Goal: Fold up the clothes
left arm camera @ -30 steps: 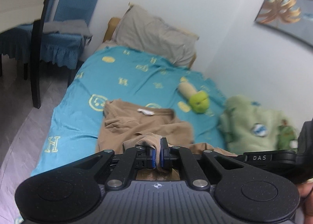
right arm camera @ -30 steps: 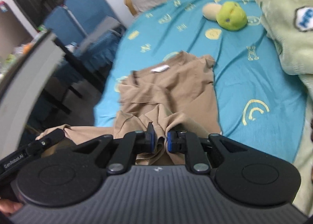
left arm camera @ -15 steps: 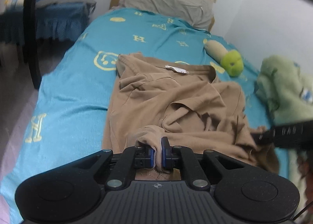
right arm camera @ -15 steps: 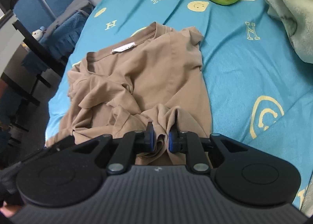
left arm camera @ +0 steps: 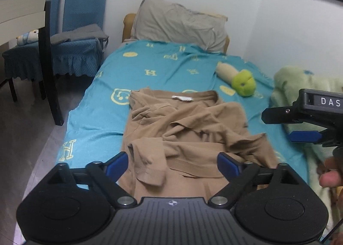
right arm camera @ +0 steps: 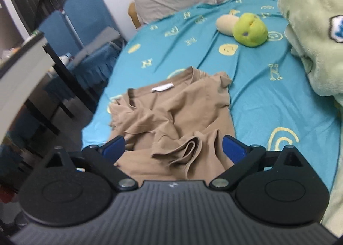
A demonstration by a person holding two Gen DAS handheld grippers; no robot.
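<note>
Bed (left arm camera: 137, 67) near edge: both tongs, left (left arm camera: 172, 164) and right (right arm camera: 173, 148), now spread, releasing the rumpled tan shirt (left arm camera: 188, 125); fold unfinished.

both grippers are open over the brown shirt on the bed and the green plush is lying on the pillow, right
Not quite: the green plush lies on the blue sheet, short of the pillow, as the left wrist view shows. Both grippers, left and right, are open over the brown shirt.
</note>
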